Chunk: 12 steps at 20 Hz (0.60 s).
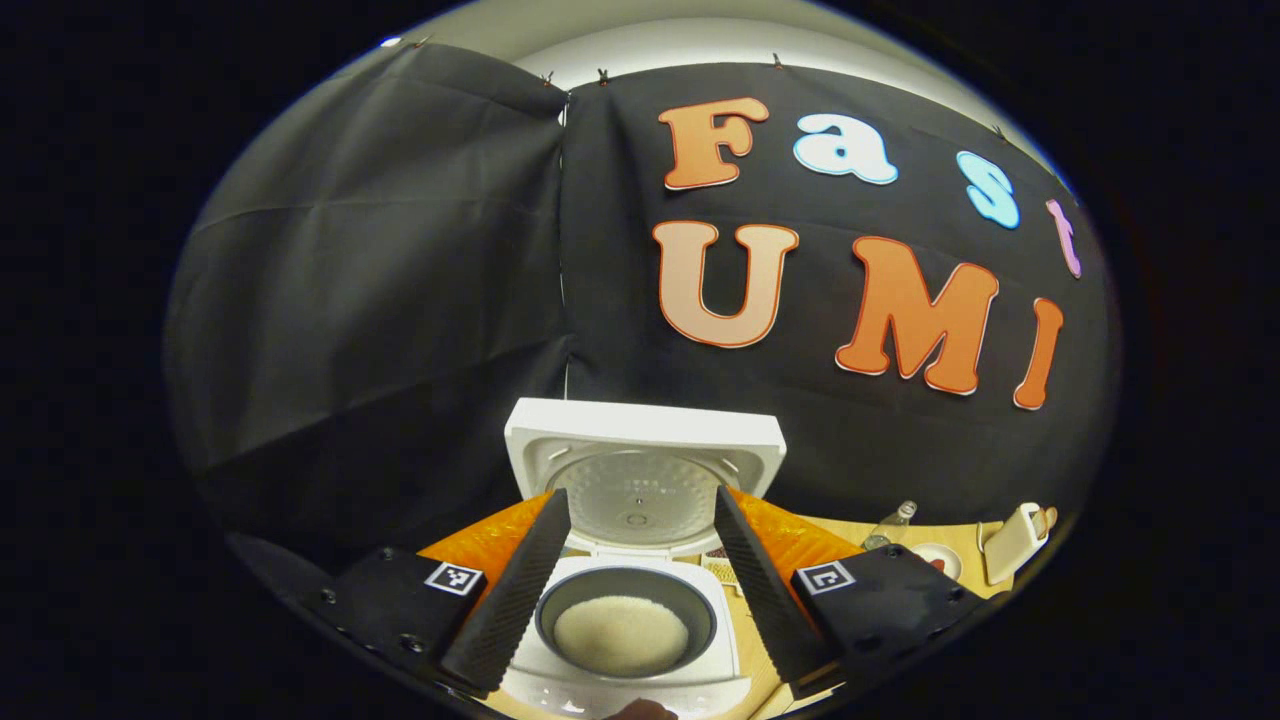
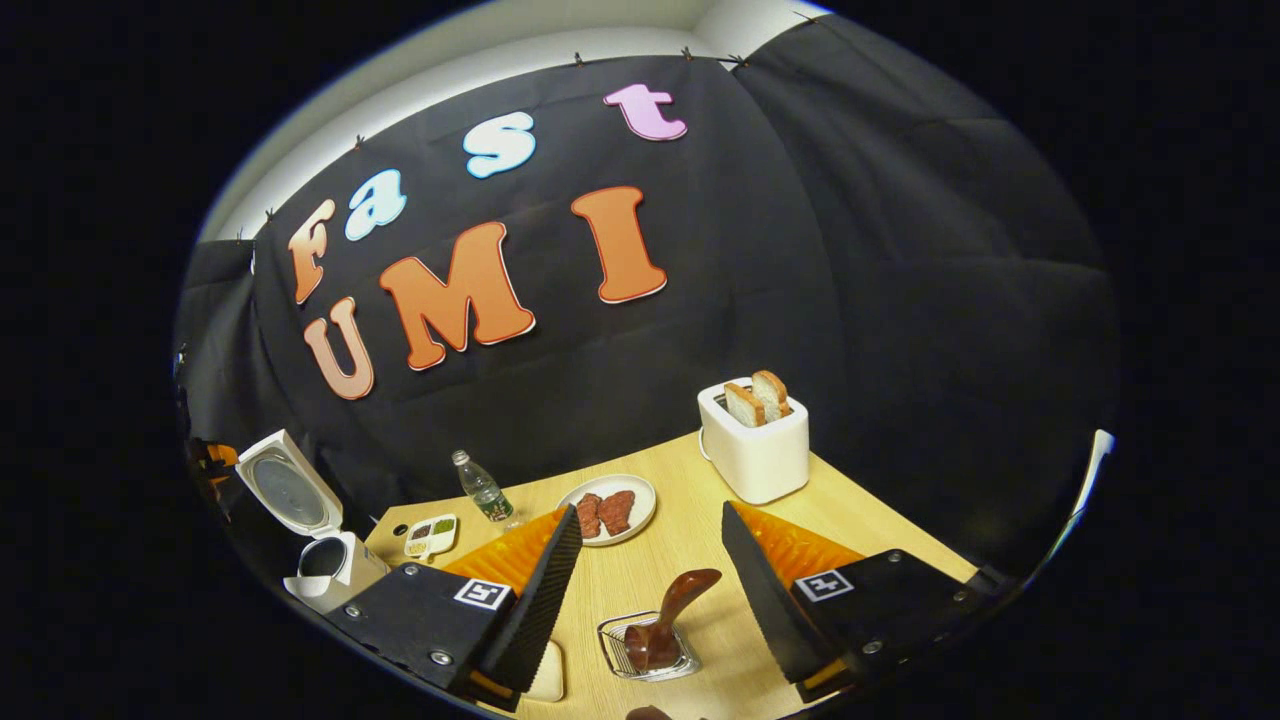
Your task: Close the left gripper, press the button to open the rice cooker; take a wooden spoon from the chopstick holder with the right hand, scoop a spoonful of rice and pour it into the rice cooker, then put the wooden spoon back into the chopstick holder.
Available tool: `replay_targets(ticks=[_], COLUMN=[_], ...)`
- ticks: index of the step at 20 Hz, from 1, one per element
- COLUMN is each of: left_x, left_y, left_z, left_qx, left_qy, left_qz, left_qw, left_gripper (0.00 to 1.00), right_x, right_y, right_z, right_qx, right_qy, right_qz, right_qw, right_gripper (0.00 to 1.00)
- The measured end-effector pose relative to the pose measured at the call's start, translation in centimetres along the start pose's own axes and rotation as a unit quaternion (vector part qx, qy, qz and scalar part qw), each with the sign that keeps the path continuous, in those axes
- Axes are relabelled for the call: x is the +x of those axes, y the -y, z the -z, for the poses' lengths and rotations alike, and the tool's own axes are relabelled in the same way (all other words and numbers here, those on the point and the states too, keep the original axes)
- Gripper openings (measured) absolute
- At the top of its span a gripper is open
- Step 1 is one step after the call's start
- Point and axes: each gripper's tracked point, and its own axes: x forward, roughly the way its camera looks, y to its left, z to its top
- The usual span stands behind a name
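Wooden table [image 2: 880,540] across the booth, largest thing in the right gripper view. On its far left, rice cooker [image 1: 630,560] with lid [image 1: 645,455] swung fully up, so button press judged done; inner pot [image 1: 625,615] exposed and holding a pale mound of rice [image 1: 620,635]. Toaster [image 2: 755,445] at the back with two bread slices standing in its slots. Plate [image 2: 608,510] with two dark pieces of food near the middle, water bottle [image 2: 482,490] and small divided dish [image 2: 432,535] to its side. Wire chopstick holder [image 2: 648,648] close in front, wooden spoon [image 2: 672,615] standing in it, handle tilted up and to the right.

Left gripper [image 1: 632,580] hovering above the cooker, fingers released and spread to either side of the pot, clasping nothing. Right gripper [image 2: 640,600] likewise wide apart, poised just over the holder, spoon between the fingers' lines but untouched.

Hard to call whether the spoon is back after scooping or not yet taken: rice in the pot hints at the former, though possibly there from the start. If not yet taken, then left to do: grasp, scoop, pour, return.
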Motion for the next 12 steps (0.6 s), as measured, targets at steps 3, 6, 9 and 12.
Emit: replay_targets(ticks=[3, 6, 9, 12], left_x=[3.8, 7.5, 11.1, 13.2], left_y=[-0.4, -0.3, 0.6, 0.6], left_z=[-2.4, -4.6, -4.5, -3.8], left_qx=[0.021, 0.042, 0.056, 0.041], left_qy=[0.022, 0.057, 0.056, 0.058], left_qz=[0.004, 0.005, 0.017, 0.025], left_qw=[1.0, 0.998, 0.997, 0.997], left_gripper=[0.98, 0.99, 0.99, 0.98], right_x=[-1.6, -2.9, -3.7, -4.2], right_y=[-0.9, -1.7, -1.9, -1.7], right_z=[-1.1, -1.4, -1.7, -1.7], right_qx=[-0.015, -0.021, -0.024, -0.028], right_qy=[0.016, 0.02, 0.023, 0.027], right_qz=[0.011, 0.017, 0.025, 0.031], right_qw=[1.0, 0.999, 0.999, 0.999], right_gripper=[0.88, 0.88, 0.88, 0.88])
